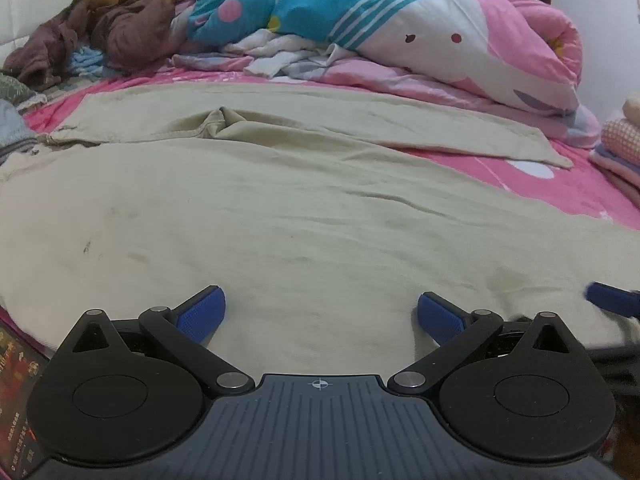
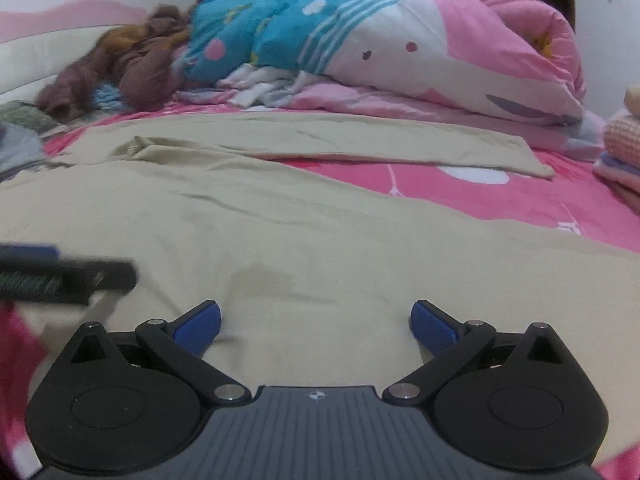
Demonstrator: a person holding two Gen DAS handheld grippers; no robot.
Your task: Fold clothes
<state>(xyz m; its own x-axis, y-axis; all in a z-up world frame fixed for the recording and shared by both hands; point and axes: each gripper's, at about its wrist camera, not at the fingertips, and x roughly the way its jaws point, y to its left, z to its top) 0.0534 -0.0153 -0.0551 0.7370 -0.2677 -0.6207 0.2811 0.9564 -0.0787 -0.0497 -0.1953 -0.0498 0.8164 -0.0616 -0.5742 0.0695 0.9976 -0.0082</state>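
Hovering low over the near edge, I have my left gripper (image 1: pixel 321 314) with its blue pads spread wide, nothing between them, above the beige trousers (image 1: pixel 280 208). My right gripper (image 2: pixel 316 322) is just beside it, spread equally wide and empty, over the same near trouser leg. The trousers lie flat on the pink bedsheet (image 2: pixel 460 188), legs parted and running to the right. Farther right sits a stack of folded clothes (image 1: pixel 620 152). Beyond lies a bundled pink and blue quilt (image 1: pixel 400 20), with brown clothes (image 1: pixel 120 24) heaped at far left.
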